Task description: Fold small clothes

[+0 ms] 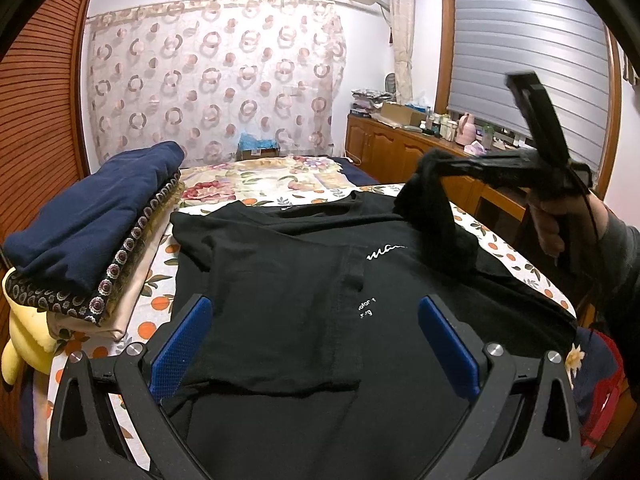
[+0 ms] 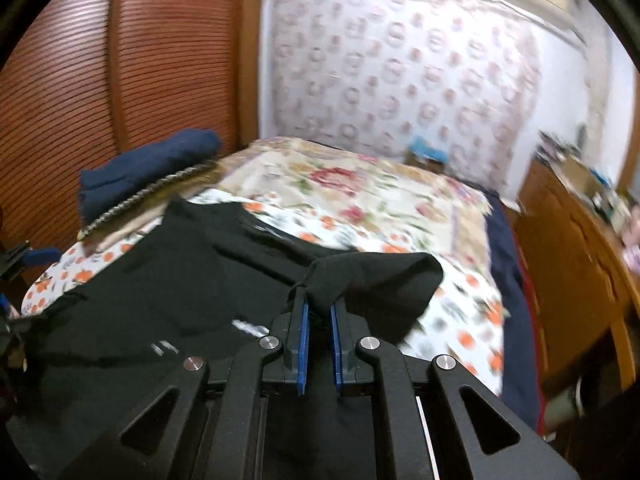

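Black cotton T-shirt with white chest lettering [image 1: 304,280], spread front-up on the orange-print sheet [image 1: 160,308] that covers the near part of the bed; all places below are given relative to this T-shirt. Left side panel already turned in over the front, its hemmed edge lying straight down the middle beside the lettering; 1 lengthwise fold therefore judged complete. Right tongs [image 2: 318,314] clenched on a bunch of the T-shirt's right sleeve [image 2: 376,280], the blue pads pinching the cloth, which rises in a peak above the T-shirt's right shoulder; in the left wrist view the same tongs [image 1: 434,162] and the holding hand [image 1: 560,216] appear above the T-shirt's right edge. Left tongs [image 1: 314,344] released, blue pads wide apart over the T-shirt's lower half, gripping nothing. Remaining, by judgement: the lifted sleeve and right panel to be laid across the front, then the crosswise fold from hem toward collar; task roughly at its midpoint for this garment. Stack of folded textiles topped by a navy blue cloth [image 1: 96,216] lies just beyond the T-shirt's left edge; whether further clothes await folding cannot be told.
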The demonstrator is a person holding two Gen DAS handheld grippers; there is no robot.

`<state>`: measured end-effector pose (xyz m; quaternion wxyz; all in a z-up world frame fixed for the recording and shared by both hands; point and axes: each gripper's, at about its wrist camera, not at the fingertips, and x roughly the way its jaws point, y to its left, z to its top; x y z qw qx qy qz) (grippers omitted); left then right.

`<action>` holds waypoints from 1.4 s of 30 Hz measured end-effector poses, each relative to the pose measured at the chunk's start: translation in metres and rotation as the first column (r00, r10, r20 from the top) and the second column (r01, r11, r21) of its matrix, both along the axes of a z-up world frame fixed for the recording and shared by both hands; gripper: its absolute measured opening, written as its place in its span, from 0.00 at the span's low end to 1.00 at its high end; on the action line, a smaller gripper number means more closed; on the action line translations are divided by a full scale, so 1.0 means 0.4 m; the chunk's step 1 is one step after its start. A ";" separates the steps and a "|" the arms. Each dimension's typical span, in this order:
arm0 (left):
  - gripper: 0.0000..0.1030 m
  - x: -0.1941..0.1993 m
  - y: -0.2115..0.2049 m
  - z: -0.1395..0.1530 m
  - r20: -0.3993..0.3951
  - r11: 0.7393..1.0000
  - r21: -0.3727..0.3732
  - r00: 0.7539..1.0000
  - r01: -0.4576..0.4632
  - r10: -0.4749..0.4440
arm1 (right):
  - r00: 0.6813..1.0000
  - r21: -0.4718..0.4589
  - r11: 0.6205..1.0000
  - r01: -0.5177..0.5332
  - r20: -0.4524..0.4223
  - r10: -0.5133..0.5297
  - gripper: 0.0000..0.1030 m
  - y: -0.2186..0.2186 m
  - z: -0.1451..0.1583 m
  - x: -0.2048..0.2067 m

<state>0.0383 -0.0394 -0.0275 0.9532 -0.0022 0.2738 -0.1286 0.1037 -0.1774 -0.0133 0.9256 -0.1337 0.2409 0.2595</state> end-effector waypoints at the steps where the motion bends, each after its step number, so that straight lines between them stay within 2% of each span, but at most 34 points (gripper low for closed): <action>1: 1.00 0.000 0.003 -0.001 -0.002 1.000 0.001 1.000 -0.004 0.004 | 1.000 -0.006 1.000 -0.014 0.000 0.014 0.09 0.020 0.001 0.005; 3: 1.00 0.000 0.011 -0.001 -0.003 1.000 0.004 1.000 -0.011 0.011 | 0.999 -0.012 0.999 -0.038 -0.005 0.038 0.10 0.055 0.001 0.022; 4: 1.00 -0.002 0.013 0.000 -0.003 1.000 0.005 1.000 -0.013 0.013 | 0.999 -0.013 0.999 -0.046 -0.008 0.046 0.14 0.066 -0.002 0.030; 6: 1.00 -0.004 0.019 0.000 -0.002 1.000 0.004 1.000 -0.017 0.017 | 0.998 -0.009 0.998 -0.055 -0.016 0.055 0.38 0.075 -0.009 0.042; 8: 1.00 -0.005 0.025 -0.001 -0.002 1.000 0.004 1.000 -0.021 0.021 | 0.998 0.008 0.999 -0.052 -0.026 0.053 0.39 0.062 -0.018 0.059; 15: 1.00 0.005 0.031 -0.016 -0.019 1.000 -0.008 0.999 -0.030 0.030 | 0.995 -0.006 1.000 0.017 -0.097 -0.018 0.39 0.005 -0.048 0.048; 20: 1.00 0.004 0.030 -0.018 -0.022 1.000 -0.004 0.999 -0.025 0.025 | 0.982 -0.016 0.997 0.072 -0.176 -0.073 0.39 -0.019 -0.122 0.020; 26: 1.00 0.006 0.027 -0.018 -0.028 1.000 -0.003 0.999 -0.023 0.023 | 0.969 0.012 0.998 0.060 -0.239 -0.055 0.39 -0.010 -0.173 -0.015; 28: 1.00 0.007 0.025 -0.018 -0.029 1.000 0.001 0.999 -0.022 0.022 | 0.969 0.000 0.998 0.056 -0.239 -0.055 0.34 -0.002 -0.177 -0.023; 29: 1.00 0.007 0.025 -0.018 -0.029 1.000 0.004 0.999 -0.022 0.022 | 0.971 -0.008 0.998 0.056 -0.234 -0.056 0.24 0.003 -0.179 -0.025; 32: 1.00 0.008 0.023 -0.018 -0.028 1.000 0.004 0.999 -0.021 0.021 | 0.977 0.009 0.999 0.045 -0.210 -0.042 0.12 0.009 -0.169 -0.034; 36: 1.00 0.008 0.023 -0.018 -0.029 1.000 0.003 0.999 -0.022 0.022 | 0.987 0.053 0.998 0.021 -0.162 -0.012 0.11 0.023 -0.136 -0.054; 42: 1.00 0.008 0.023 -0.018 -0.028 1.000 0.003 0.999 -0.022 0.022 | 0.990 0.029 0.998 -0.055 -0.126 0.059 0.11 0.073 -0.128 -0.095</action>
